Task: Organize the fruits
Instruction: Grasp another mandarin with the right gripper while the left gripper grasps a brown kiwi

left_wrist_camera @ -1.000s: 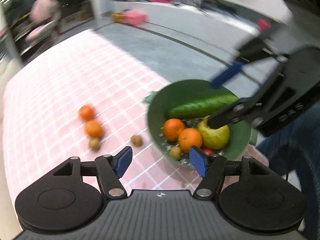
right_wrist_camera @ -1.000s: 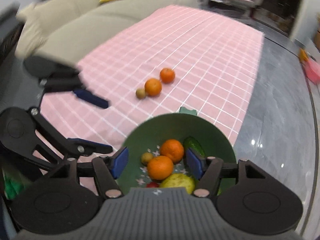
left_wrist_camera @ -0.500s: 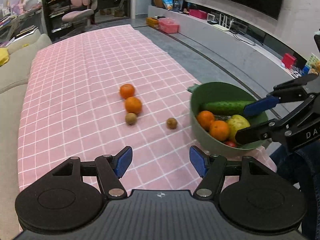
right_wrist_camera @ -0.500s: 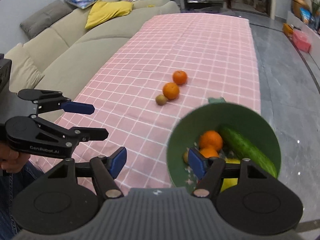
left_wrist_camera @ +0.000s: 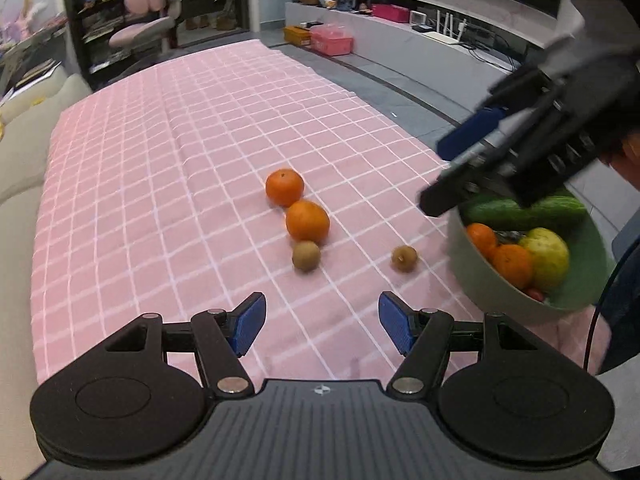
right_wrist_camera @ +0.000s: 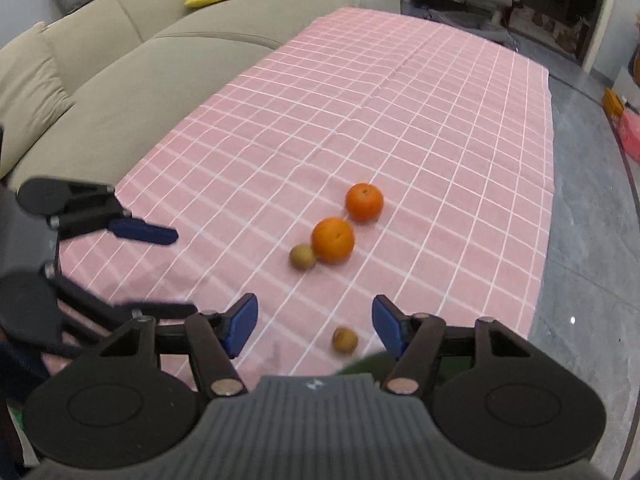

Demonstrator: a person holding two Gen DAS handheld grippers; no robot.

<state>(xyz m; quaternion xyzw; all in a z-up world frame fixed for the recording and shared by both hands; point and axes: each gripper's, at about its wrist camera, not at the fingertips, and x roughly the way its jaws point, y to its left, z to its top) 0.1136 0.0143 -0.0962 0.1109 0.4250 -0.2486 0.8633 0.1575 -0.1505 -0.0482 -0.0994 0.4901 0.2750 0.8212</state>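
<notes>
Two oranges (left_wrist_camera: 285, 186) (left_wrist_camera: 307, 220) and a brown kiwi (left_wrist_camera: 306, 255) lie in a row on the pink checked tablecloth (left_wrist_camera: 160, 168). A second small brown fruit (left_wrist_camera: 404, 258) lies to their right, next to a green bowl (left_wrist_camera: 496, 292) holding a cucumber (left_wrist_camera: 520, 210), oranges and a yellow-green fruit. My left gripper (left_wrist_camera: 320, 324) is open and empty, short of the kiwi. My right gripper (right_wrist_camera: 314, 322) is open and empty above the small brown fruit (right_wrist_camera: 345, 339); the oranges (right_wrist_camera: 364, 202) (right_wrist_camera: 333, 240) lie beyond it. The bowl's rim (right_wrist_camera: 360, 366) barely shows there.
A beige sofa (right_wrist_camera: 120, 60) runs along the table's left side in the right wrist view. Grey floor (right_wrist_camera: 580, 240) lies past the table's right edge. A pink chair (left_wrist_camera: 148, 24) and a low TV shelf (left_wrist_camera: 420, 36) stand beyond the far end.
Both cameras have swung away from the bowl toward the loose fruit on the cloth. The bowl has slid to the right edge of the left view and almost out of the right view.
</notes>
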